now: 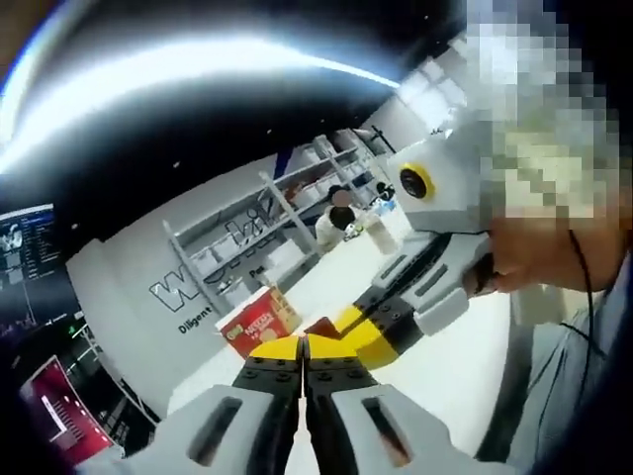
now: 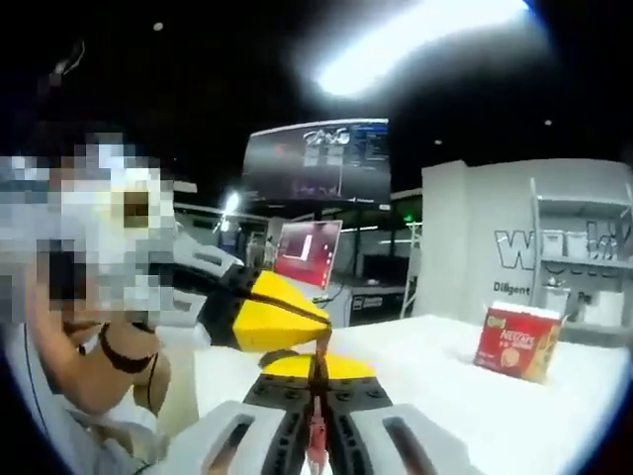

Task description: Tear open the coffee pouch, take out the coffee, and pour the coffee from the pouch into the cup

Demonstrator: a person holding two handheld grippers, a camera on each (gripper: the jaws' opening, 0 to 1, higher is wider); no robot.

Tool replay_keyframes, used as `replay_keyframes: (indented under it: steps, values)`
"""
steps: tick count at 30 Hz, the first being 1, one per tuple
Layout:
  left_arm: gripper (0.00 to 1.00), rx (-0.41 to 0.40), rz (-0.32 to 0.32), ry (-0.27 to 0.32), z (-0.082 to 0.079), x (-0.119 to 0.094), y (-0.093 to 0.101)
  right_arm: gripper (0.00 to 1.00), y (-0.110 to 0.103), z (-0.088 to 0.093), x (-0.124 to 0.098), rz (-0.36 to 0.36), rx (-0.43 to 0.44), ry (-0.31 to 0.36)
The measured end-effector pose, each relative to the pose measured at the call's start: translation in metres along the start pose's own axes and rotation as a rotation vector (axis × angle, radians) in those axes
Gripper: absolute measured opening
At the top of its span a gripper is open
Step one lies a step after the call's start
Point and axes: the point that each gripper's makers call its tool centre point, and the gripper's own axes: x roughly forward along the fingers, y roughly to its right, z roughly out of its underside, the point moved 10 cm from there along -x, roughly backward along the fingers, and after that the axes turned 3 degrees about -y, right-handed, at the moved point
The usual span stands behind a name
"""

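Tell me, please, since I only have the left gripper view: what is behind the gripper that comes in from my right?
Observer: In the right gripper view, a lit red screen stands behind the left gripper, with a larger dark display above it.
Operator: Thank you. Is the right gripper closed on anything?
Observer: Yes, a thin red strip of the coffee pouch runs down between its shut jaws.
Operator: And where does the red box sit from that side?
Observer: It stands upright on the white table, to the right, before a white wall with lettering.
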Motion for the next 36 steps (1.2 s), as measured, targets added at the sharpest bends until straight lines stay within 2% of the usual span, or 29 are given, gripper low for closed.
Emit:
replay_keyframes:
  steps: [2, 4, 5, 12, 19, 27, 31, 34, 36]
  values:
    - [0.02, 0.013, 0.011, -0.002, -0.001, 0.0, 0.002, 0.06, -0.002, -0.005, -0.001, -0.021, -0.039, -0.021]
    - [0.02, 0.02, 0.027, -0.009, -0.001, -0.001, 0.003, 0.11, -0.003, -0.005, -0.002, -0.07, -0.042, -0.083]
    - [0.02, 0.016, 0.056, -0.009, 0.0, -0.002, 0.004, 0.12, -0.002, -0.006, -0.004, -0.073, -0.038, -0.102]
    - [0.02, 0.002, 0.153, 0.002, -0.003, -0.005, 0.01, 0.11, 0.001, -0.016, -0.016, -0.134, -0.016, -0.202]
    - [0.02, 0.007, 0.196, -0.003, -0.006, -0.006, 0.015, 0.08, 0.0, -0.018, -0.02, -0.156, -0.038, -0.264]
    - [0.02, 0.01, 0.199, 0.005, -0.009, -0.009, 0.017, 0.05, -0.001, -0.015, -0.019, -0.167, -0.032, -0.292]
    - [0.02, 0.008, 0.187, 0.008, -0.01, -0.009, 0.016, 0.02, 0.0, -0.015, -0.019, -0.143, -0.043, -0.275]
    - [0.02, -0.016, 0.135, 0.019, -0.011, -0.009, 0.013, 0.01, 0.0, -0.018, -0.016, -0.095, -0.036, -0.229]
    - [0.02, -0.018, 0.077, 0.0, -0.012, -0.008, 0.011, 0.0, -0.001, -0.019, -0.011, -0.04, -0.056, -0.201]
